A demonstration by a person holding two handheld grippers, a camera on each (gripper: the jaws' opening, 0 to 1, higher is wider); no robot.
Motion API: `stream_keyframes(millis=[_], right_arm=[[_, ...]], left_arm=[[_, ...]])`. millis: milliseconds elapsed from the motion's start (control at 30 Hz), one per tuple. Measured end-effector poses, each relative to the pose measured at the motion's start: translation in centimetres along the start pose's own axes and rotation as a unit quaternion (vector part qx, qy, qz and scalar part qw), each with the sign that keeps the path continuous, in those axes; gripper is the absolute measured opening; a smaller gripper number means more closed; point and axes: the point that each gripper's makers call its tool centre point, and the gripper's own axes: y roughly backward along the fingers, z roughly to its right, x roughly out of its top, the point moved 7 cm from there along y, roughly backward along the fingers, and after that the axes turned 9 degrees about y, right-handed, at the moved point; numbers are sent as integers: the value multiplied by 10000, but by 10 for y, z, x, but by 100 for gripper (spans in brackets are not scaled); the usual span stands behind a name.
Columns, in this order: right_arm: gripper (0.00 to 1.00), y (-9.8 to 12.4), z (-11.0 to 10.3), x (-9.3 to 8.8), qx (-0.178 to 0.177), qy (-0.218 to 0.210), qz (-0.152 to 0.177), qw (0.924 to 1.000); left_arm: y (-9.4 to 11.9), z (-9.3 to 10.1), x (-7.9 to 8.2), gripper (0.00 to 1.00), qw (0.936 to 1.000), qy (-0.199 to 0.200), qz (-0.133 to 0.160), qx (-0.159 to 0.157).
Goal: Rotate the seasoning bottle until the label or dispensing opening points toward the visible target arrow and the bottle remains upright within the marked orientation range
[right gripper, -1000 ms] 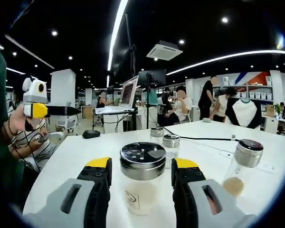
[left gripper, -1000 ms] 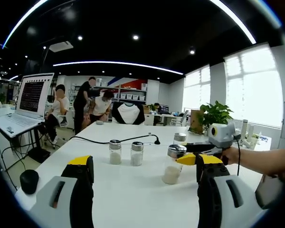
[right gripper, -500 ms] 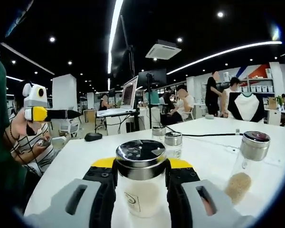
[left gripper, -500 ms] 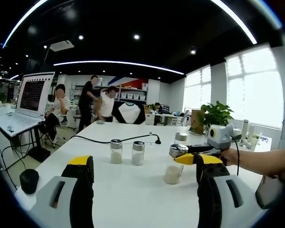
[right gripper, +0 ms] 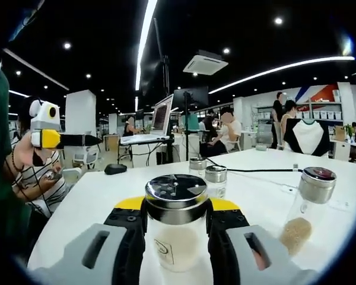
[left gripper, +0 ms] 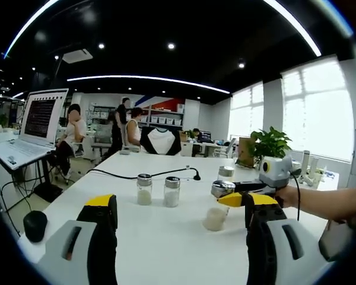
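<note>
Grasp step is judged done: the seasoning bottle (right gripper: pixel 175 228) is clamped just under its metal lid by the right gripper (right gripper: pixel 175 215), upright on the white counter (right gripper: pixel 95 196). A slow twist about the vertical axis is called for next; no target arrow can be made out. The left gripper (left gripper: pixel 175 208) is held wide, empty, above the counter, well apart from the bottle.
</note>
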Motion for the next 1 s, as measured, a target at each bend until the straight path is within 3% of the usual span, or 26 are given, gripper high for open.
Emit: stream_keyframes(millis=[667,1000], right_arm=[[37,0,-7,0,-389,12,-76,9992],[37,-1,-11,1,-745,-29,-130,9971]], left_arm=[[-1,0,-4,94,10000,23,-71,-28],[-1,0,-3,94,10000,16,-65,-21]])
